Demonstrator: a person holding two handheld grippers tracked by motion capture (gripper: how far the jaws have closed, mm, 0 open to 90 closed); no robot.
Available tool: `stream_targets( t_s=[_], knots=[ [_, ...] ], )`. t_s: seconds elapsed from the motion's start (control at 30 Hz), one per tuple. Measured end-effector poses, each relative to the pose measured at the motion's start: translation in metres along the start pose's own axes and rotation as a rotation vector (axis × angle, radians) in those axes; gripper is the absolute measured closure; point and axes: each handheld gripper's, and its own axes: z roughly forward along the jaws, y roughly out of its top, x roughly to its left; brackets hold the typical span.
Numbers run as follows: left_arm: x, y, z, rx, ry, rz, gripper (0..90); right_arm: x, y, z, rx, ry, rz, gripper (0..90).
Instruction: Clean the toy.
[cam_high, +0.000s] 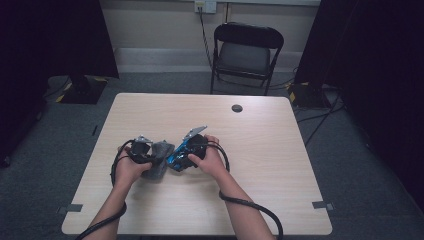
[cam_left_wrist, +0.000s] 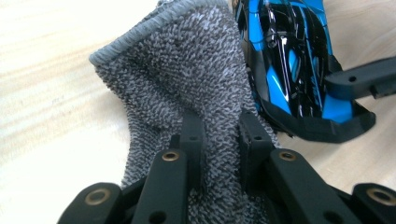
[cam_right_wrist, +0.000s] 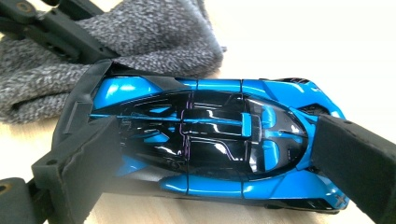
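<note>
Toy car (cam_right_wrist: 210, 140) nose and tail covered by the right gripper (cam_right_wrist: 210, 158) jaws; grey cloth (cam_left_wrist: 187, 84) lower part cut off by the frame edge; chair (cam_high: 247, 50) legs blurred

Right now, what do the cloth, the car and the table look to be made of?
Cloth: grey looped terry, matte, with a stitched hem. Car: glossy blue and black shell, probably plastic or painted metal; sharp reflections show. Table: pale wood-grain top, likely laminate, smooth.
</note>
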Motion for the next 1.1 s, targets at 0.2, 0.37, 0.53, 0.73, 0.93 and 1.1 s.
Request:
stream_targets(
  t_s=[0.2,0.37,0.53,0.73,0.93,1.1],
  knots=[
    [-0.003,-0.007,-0.005,-0.002,0.002,-0.007,75.4,0.000,0.000,0.000,-0.003,-0.002,0.001,1.1],
    [-0.007,-0.011,-0.008,0.005,-0.005,0.005,75.4,0.000,0.000,0.000,-0.001,-0.001,0.000,1.1],
    [-0.009,-0.016,-0.012,0.007,-0.011,0.009,75.4,0.000,0.000,0.000,-0.003,0.000,0.001,1.1],
    [-0.014,-0.022,-0.016,0.016,-0.020,0.018,75.4,0.000,0.000,0.000,-0.003,0.000,0.002,1.1],
    [-0.018,-0.026,-0.020,0.025,-0.026,0.021,75.5,0.000,0.000,0.000,-0.003,-0.001,0.000,1.1],
    [-0.021,-0.032,-0.024,0.027,-0.044,0.018,75.5,0.000,0.000,0.000,-0.004,-0.001,0.000,1.1]
  ],
)
